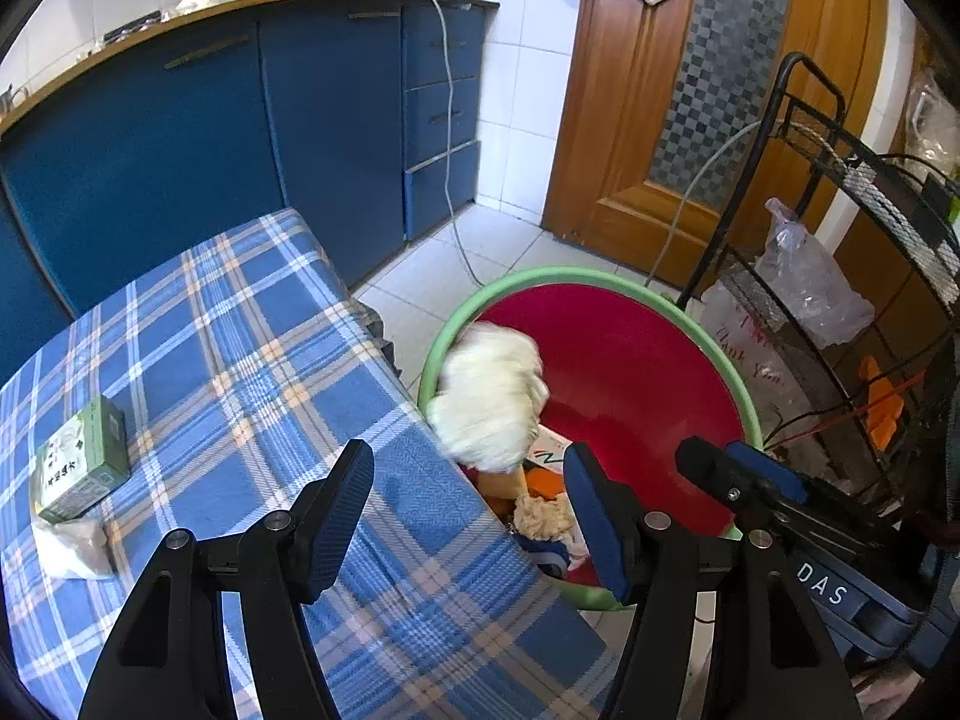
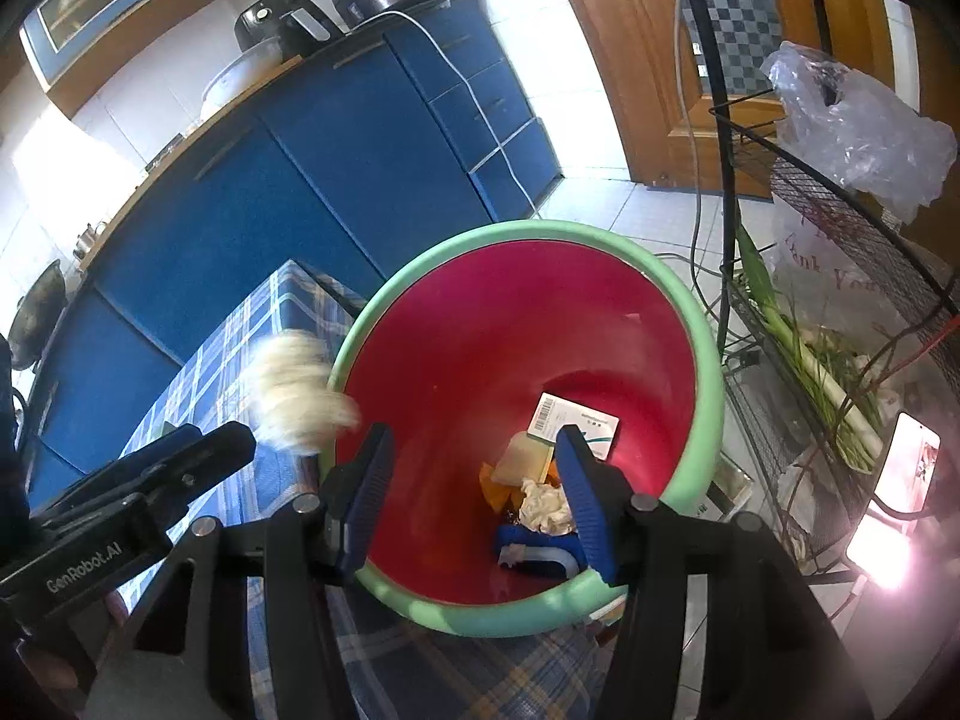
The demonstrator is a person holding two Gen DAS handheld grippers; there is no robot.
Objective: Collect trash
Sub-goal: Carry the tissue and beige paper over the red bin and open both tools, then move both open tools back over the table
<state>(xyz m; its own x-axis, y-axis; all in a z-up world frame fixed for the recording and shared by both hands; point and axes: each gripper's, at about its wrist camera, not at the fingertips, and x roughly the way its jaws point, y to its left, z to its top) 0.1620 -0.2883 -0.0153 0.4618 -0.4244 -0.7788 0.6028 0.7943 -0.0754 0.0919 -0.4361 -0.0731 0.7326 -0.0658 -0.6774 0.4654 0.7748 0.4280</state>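
Observation:
A fluffy white wad (image 1: 489, 399) shows blurred just beyond my left gripper (image 1: 468, 456), over the near-left rim of the bin; no pad touches it. The bin (image 1: 540, 276) is red inside with a green rim and stands against the table edge. My left gripper is open. The right gripper (image 2: 474, 435) is open above the bin (image 2: 540, 231) with nothing between its fingers. In the right wrist view the wad (image 2: 297, 390) hangs left of the rim, above the left gripper (image 2: 204, 438). At the bin's bottom lie a barcode card (image 2: 573, 423), crumpled tissue (image 2: 543, 507) and a blue item (image 2: 534, 549).
On the blue plaid tablecloth (image 1: 240, 330) sit a green box (image 1: 84, 462) and a whitish scrap (image 1: 72, 546). A black wire rack (image 1: 840, 180) with plastic bags stands right of the bin. Blue cabinets (image 1: 180, 150), a white cable and a wooden door (image 1: 630, 120) are behind.

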